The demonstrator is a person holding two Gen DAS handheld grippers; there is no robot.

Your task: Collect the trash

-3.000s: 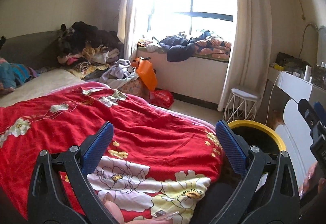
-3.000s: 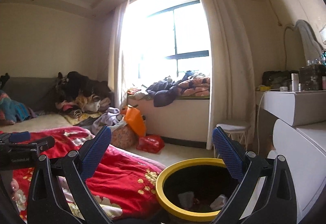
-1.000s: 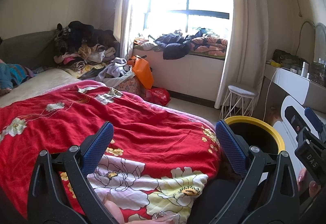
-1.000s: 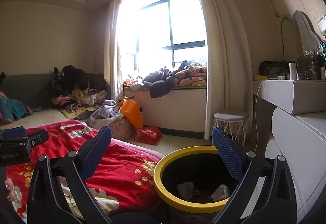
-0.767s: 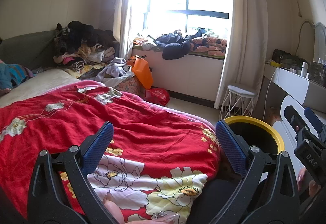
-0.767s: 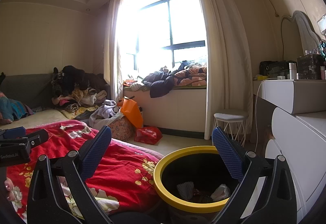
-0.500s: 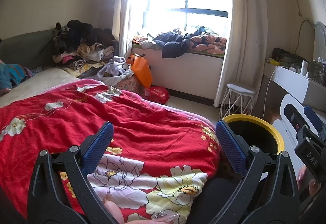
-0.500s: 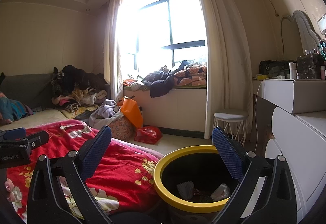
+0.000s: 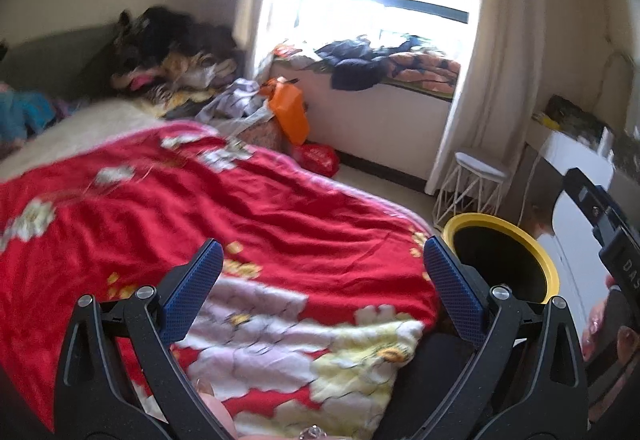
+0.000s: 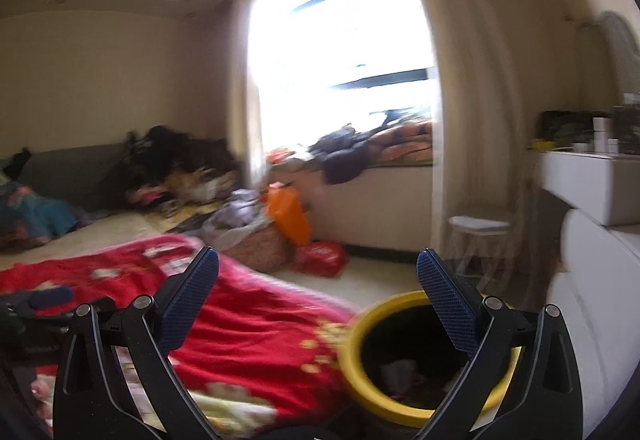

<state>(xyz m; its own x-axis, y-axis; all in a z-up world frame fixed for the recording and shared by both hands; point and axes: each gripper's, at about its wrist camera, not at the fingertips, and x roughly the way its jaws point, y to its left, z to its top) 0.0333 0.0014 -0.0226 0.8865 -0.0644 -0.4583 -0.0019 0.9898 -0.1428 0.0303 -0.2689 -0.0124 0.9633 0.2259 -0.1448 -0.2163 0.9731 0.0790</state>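
Observation:
A yellow-rimmed black trash bin [image 9: 549, 267] stands on the floor beside the bed; it also shows in the right wrist view [image 10: 362, 382], with pale crumpled trash [image 10: 398, 368] inside. My left gripper [image 9: 318, 282] is open and empty above the red flowered blanket [image 9: 240, 224]. My right gripper [image 10: 316, 290] is open and empty, above the bed's edge and the bin. A red plastic bag [image 9: 316, 158] and an orange bag [image 9: 290, 112] lie on the floor near the window; both also show in the right wrist view, red [image 10: 322, 258] and orange [image 10: 290, 216].
Piles of clothes [image 9: 176, 52] lie at the bed's head and on the window sill [image 9: 384, 64]. A white wire stool [image 9: 474, 184] stands by the curtain. A white dresser [image 10: 592, 240] is at the right. The other gripper's body [image 9: 604, 224] shows at the right edge.
Both views are now blurred and have swung: the bin sits further right and lower in each view. Both grippers stay open and empty.

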